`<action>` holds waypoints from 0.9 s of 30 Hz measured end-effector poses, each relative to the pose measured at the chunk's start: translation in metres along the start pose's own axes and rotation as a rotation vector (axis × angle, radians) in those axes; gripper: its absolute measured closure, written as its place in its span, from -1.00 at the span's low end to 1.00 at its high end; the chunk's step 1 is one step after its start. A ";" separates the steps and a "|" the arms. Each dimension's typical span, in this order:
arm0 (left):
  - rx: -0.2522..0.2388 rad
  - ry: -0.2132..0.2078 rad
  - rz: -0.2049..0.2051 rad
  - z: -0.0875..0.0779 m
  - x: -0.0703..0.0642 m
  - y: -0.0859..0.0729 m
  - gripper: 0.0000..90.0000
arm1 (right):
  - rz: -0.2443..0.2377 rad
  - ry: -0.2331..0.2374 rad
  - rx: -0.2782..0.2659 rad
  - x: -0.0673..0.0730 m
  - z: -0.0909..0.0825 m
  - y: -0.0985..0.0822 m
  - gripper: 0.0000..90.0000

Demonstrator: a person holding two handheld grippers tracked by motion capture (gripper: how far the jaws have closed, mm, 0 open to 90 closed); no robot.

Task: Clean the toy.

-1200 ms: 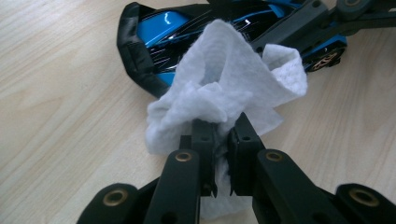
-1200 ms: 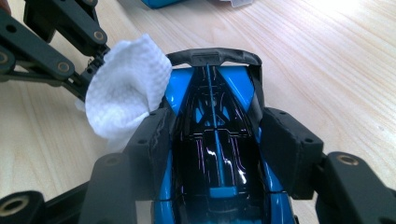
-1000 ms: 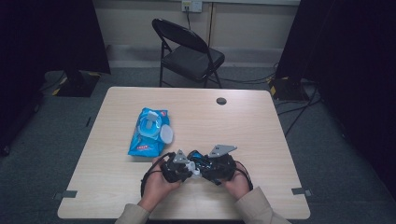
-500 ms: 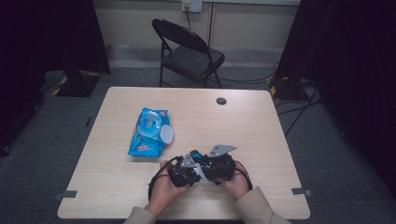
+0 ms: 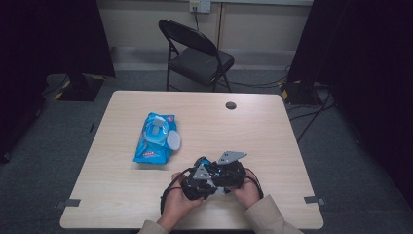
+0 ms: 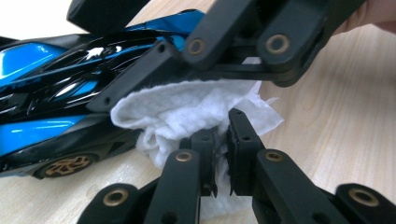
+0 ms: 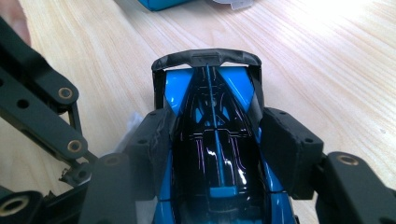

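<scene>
A blue and black toy car [image 7: 212,88] sits between the pads of my right gripper [image 7: 218,144], which is shut on its body just above the table. My left gripper [image 6: 223,135] is shut on a crumpled white wipe [image 6: 187,107] and holds it against the car's side [image 6: 51,93]. In the left gripper view the right gripper's jaws cross the top of the picture over the wipe. From the high view both grippers, left [image 5: 195,178] and right [image 5: 230,171], meet near the table's front edge, with a hand on each.
A blue pack of wipes [image 5: 156,139] with its white lid flipped open lies left of centre on the wooden table [image 5: 272,141]. A dark cable hole [image 5: 231,105] sits at the far side. A black folding chair [image 5: 197,51] stands behind the table.
My left gripper with the wipe has slid to the right, closer in against the car. The right gripper and the car have stayed put.
</scene>
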State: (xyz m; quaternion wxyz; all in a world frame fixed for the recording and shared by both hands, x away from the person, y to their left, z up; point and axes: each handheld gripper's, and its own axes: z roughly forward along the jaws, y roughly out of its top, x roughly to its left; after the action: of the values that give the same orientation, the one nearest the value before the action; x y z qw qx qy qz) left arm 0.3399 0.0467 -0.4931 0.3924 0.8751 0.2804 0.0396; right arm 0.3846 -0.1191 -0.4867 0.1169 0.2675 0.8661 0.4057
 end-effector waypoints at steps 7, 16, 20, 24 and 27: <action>-0.003 -0.005 -0.002 0.000 -0.001 -0.001 0.85 | 0.000 0.002 -0.002 -0.001 0.000 0.000 -0.04; -0.015 -0.053 0.026 0.009 -0.012 0.003 0.86 | 0.000 0.001 -0.004 0.000 0.000 0.000 -0.04; -0.014 -0.061 0.032 0.011 -0.015 0.004 0.86 | -0.001 0.001 -0.006 0.000 0.000 -0.001 -0.04; -0.021 -0.084 0.043 0.014 -0.020 0.005 0.85 | 0.001 0.001 -0.005 0.000 0.000 -0.001 -0.04; -0.023 -0.095 0.049 0.017 -0.023 0.006 0.85 | 0.004 0.001 -0.005 0.000 0.000 0.000 -0.04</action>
State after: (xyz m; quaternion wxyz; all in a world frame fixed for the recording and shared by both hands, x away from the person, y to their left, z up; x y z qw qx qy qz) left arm 0.3284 0.0200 -0.4967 0.4142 0.8781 0.2395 0.0111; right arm 0.3844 -0.1192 -0.4872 0.1164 0.2686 0.8646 0.4084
